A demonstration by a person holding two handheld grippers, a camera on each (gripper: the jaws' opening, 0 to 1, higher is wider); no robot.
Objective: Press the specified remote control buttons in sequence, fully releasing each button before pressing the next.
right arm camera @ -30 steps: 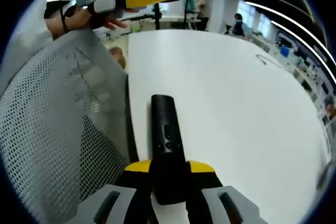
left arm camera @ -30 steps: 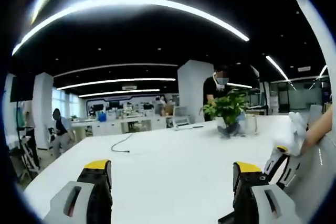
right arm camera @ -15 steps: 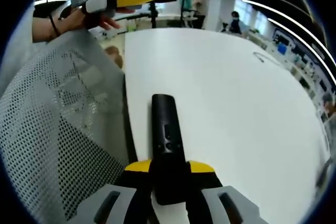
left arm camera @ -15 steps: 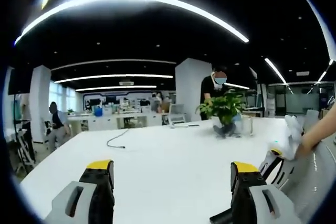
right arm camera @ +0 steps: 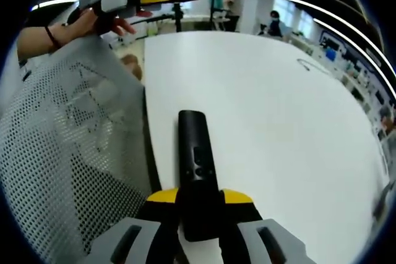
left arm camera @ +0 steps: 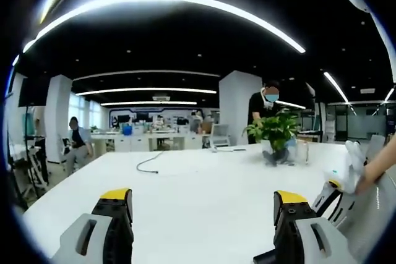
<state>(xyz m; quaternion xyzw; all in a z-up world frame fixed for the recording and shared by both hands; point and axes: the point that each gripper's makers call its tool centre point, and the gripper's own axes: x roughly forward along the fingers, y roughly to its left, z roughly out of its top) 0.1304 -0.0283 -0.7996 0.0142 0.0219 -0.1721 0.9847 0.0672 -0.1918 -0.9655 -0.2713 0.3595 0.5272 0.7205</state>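
1. Gripping a black remote control by its near end, our right gripper has its yellow-tipped jaws closed against the slim body, as the right gripper view shows.

2. We see the remote's long axis running straight ahead along the jaws, its far end out over the white table near the table's edge, and its button face turned up toward the camera.

3. We hold our left gripper with jaws spread wide and nothing between them in the left gripper view, looking level across the same tabletop.

4. In the right gripper view that left gripper, with its pale body and yellow jaw, sits in a hand at the upper left, well apart from the remote and beyond the mesh chair back.

5. We judge the coming press to turn on this: the buttons lie ahead of the right jaws, and the left gripper, the free one, must come in from the left and down onto them.

6. Farther out in the left gripper view, a potted plant and a loose cable rest on the table, with a person standing behind the plant.
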